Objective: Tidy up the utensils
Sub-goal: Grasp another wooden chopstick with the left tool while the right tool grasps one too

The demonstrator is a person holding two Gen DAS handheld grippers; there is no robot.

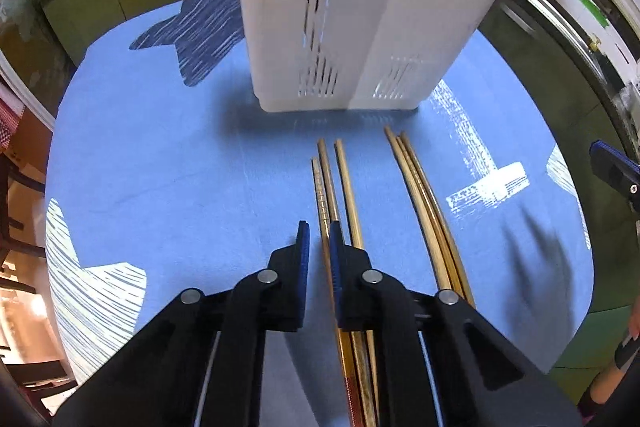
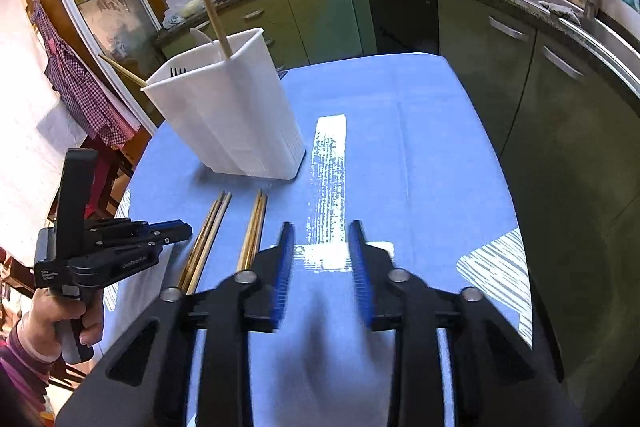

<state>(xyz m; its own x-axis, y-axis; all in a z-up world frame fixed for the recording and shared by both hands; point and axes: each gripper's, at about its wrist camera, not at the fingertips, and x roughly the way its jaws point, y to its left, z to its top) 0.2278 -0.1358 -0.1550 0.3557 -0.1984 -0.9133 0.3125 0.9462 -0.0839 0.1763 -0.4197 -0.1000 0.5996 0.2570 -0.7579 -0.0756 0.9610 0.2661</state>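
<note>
Two bundles of chopsticks lie on the blue-clothed counter before the white utensil holder, their near ends hidden under the left gripper, nearly clenched and empty. The right gripper, blurred, stands parted over bare cloth.

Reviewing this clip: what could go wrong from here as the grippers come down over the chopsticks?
1. The left gripper sits over three touching chopsticks; it may grab several or scatter them.
2. The white holder already holds leaning chopsticks; an insertion might knock them or tip it.
</note>
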